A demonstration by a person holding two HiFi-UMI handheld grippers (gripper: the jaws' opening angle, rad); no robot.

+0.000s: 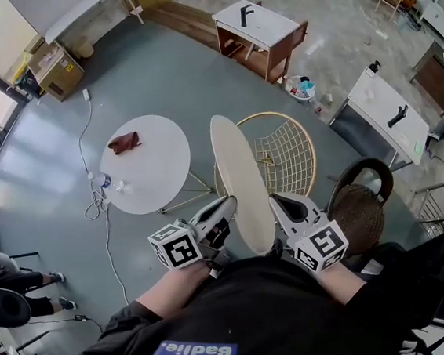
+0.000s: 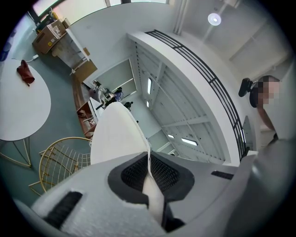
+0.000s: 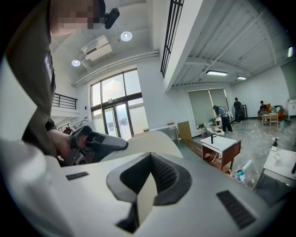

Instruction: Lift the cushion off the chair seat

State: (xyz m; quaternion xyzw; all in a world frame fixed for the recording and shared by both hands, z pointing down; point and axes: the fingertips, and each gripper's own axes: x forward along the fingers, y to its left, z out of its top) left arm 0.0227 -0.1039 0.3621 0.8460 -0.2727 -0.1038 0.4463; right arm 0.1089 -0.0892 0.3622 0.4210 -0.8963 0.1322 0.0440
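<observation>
The round cream cushion [image 1: 242, 182] is off the seat, held up on edge between the two grippers in front of the person. The left gripper [image 1: 224, 212] is clamped on the near edge of the cushion from one side, and the right gripper [image 1: 276, 206] pinches the same edge from the other. The gold wire chair [image 1: 287, 154] stands just beyond, its seat bare. A round white table [image 1: 155, 180] stands beside the chair's left.

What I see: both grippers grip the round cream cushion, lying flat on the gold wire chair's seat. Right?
Not flat on the seat. The left gripper and right gripper do grip the round cream cushion, but the head view shows it raised on edge, off the gold wire chair.
</observation>
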